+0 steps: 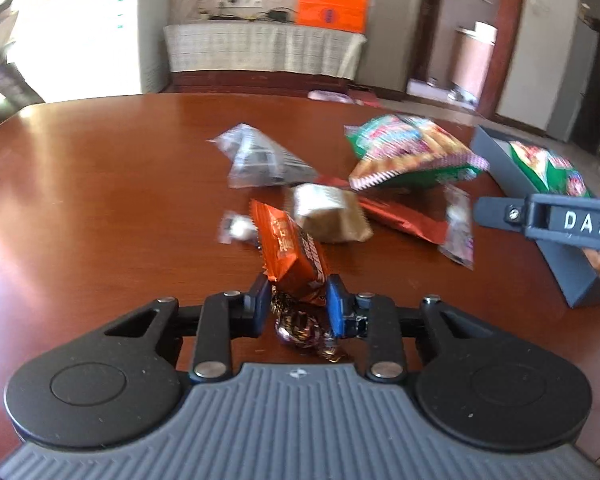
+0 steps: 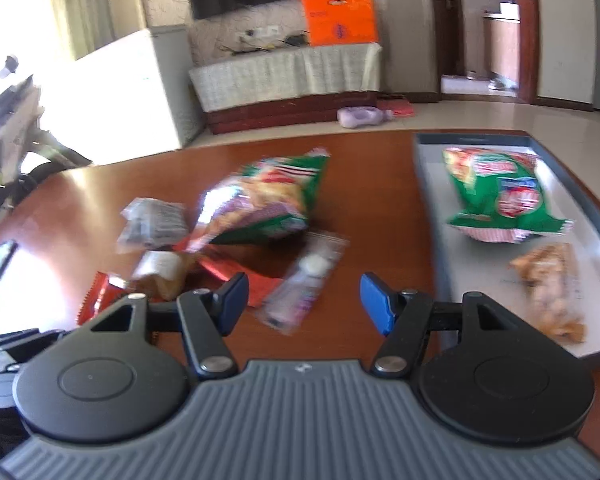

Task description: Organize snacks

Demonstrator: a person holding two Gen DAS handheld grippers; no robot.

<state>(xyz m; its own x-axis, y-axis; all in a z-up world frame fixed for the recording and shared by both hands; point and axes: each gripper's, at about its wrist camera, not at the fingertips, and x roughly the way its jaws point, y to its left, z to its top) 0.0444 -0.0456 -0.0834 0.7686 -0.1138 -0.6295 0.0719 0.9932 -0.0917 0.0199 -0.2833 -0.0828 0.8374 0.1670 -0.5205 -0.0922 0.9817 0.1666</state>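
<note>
The left gripper [image 1: 298, 304] is pinching the near end of an orange snack bar [image 1: 290, 250], its blue pads pressing on the wrapper from both sides while the bar is tilting up and away toward twelve o'clock over the wooden table [image 1: 112, 184]. Just below the bar, between the jaws, a small dark foil-wrapped candy [image 1: 300, 330] is lying on the tabletop. Beyond the bar, at about one o'clock, a tan packet [image 1: 332, 216] is sitting against a red wrapper [image 1: 400, 216], with a clear sachet [image 1: 458, 226] at that wrapper's right end and a crumpled clear bag [image 1: 260, 158] at twelve o'clock. A green chip bag [image 1: 412, 148] is lying farther off at one o'clock. At three o'clock in the left view a grey tray [image 1: 496, 160] is holding a second green bag [image 1: 548, 168], and one finger of the right gripper is reaching in front of it. The right gripper [image 2: 304, 300] is hovering with its jaws spread and nothing between the pads; the clear sachet [image 2: 304, 280] is lying on the table just beyond them at twelve o'clock. In its view the tray [image 2: 428, 184] is sitting at two o'clock, carrying the second green bag [image 2: 500, 196] and a brownish snack packet [image 2: 552, 288] nearer the camera
</note>
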